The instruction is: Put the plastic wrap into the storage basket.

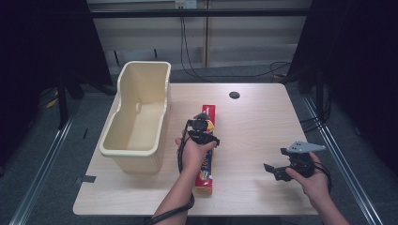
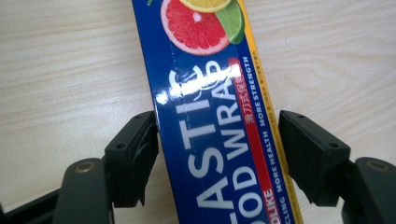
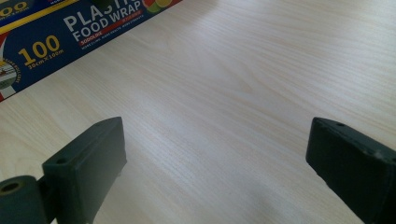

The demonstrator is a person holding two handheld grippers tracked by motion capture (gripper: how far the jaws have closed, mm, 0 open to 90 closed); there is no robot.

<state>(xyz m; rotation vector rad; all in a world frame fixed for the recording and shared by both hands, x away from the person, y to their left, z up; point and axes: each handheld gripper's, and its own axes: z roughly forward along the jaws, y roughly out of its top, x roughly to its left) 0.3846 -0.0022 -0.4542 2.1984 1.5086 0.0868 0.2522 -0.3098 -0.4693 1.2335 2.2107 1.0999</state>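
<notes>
Left gripper view reads "PLASTIC FOOD WRAP", "MORE STRENGTH", "MORE HEALTH" on a blue, citrus-printed plastic wrap box (image 2: 219,116) lying on the table (image 2: 60,70); the left gripper (image 2: 217,154) straddles it, jaws spread. Right gripper (image 3: 215,168) gapes empty.

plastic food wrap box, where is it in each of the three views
High view: plastic food wrap box lies lengthwise at table centre, right of the cream tub.
Left gripper view: centre, between the open claw jaws.
Right gripper view: top left corner.
Shared landmark: its "FOOD WRAP" lettering.

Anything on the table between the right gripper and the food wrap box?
Nothing: bare wood lies between the right gripper and the food wrap box in the high view.
</notes>
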